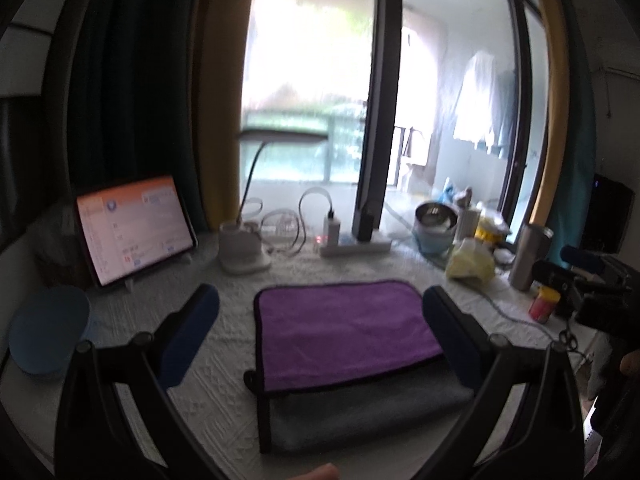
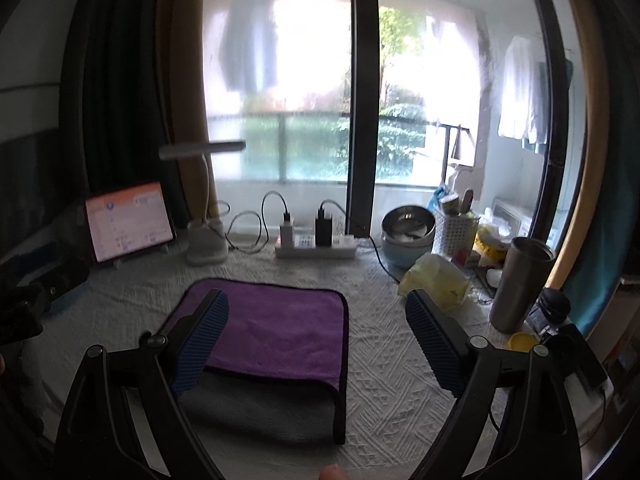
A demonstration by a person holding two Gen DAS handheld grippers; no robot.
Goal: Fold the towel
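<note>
Both my grippers, left (image 1: 320,338) and right (image 2: 316,342), hover released above the half-folded towel (image 1: 344,324), centre frame; a one-sided pinch could skew it.

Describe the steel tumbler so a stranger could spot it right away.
Start at the white textured tablecloth and go to its cluttered right edge. The steel tumbler stands upright there, taller than the crumpled yellow bag beside it and the only plain metal cylinder.
</note>
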